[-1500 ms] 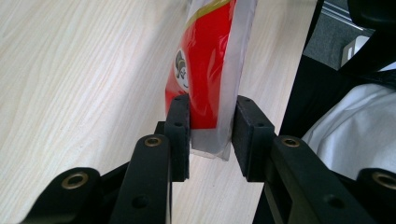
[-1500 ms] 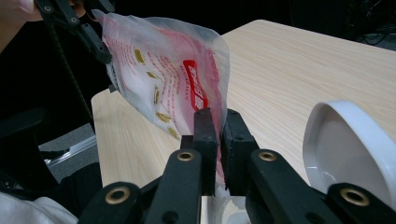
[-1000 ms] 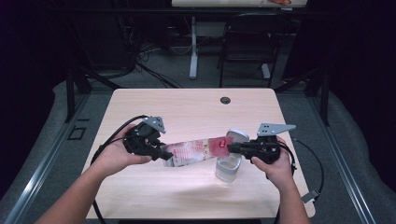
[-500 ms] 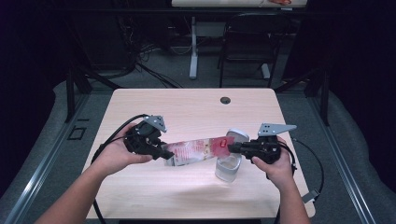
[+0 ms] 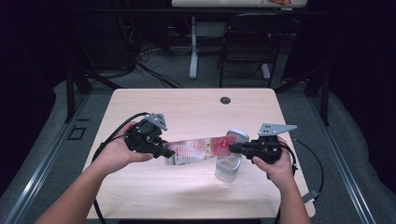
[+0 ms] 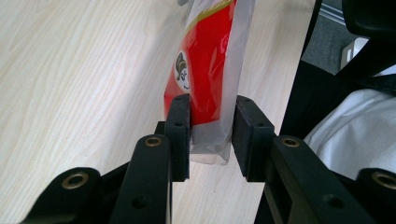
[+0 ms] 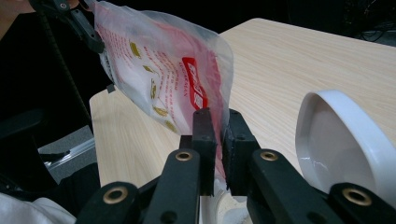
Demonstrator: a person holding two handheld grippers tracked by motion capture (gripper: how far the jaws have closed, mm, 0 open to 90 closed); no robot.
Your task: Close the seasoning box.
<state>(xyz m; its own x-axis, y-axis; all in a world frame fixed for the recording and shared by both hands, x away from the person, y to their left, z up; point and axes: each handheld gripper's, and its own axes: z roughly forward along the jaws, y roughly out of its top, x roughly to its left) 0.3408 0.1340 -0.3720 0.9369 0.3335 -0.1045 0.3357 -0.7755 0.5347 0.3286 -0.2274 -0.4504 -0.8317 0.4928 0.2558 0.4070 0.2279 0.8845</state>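
Note:
A clear plastic bag [image 5: 196, 150] with red and white print hangs stretched between both grippers, just above the wooden table [image 5: 187, 107]. My left gripper [image 5: 166, 153] is shut on one end, and in the left gripper view its pads [image 6: 181, 130] press the bag's sealed edge [image 6: 210, 93]. My right gripper [image 5: 232, 147] is shut on the other end, and in the right gripper view its pads [image 7: 205, 140] pinch the bag [image 7: 159, 70] tight. A clear container [image 5: 227, 167] stands below the right end of the bag. A white lid or bowl [image 5: 238, 135] is right behind it, also seen as the white rim [image 7: 345, 149].
A small black grommet hole [image 5: 225, 100] sits near the table's far edge. A cable [image 5: 116, 133] loops from the left gripper across the table's left side. A chair [image 5: 243, 42] and a desk leg [image 5: 193, 46] stand on the floor beyond the table.

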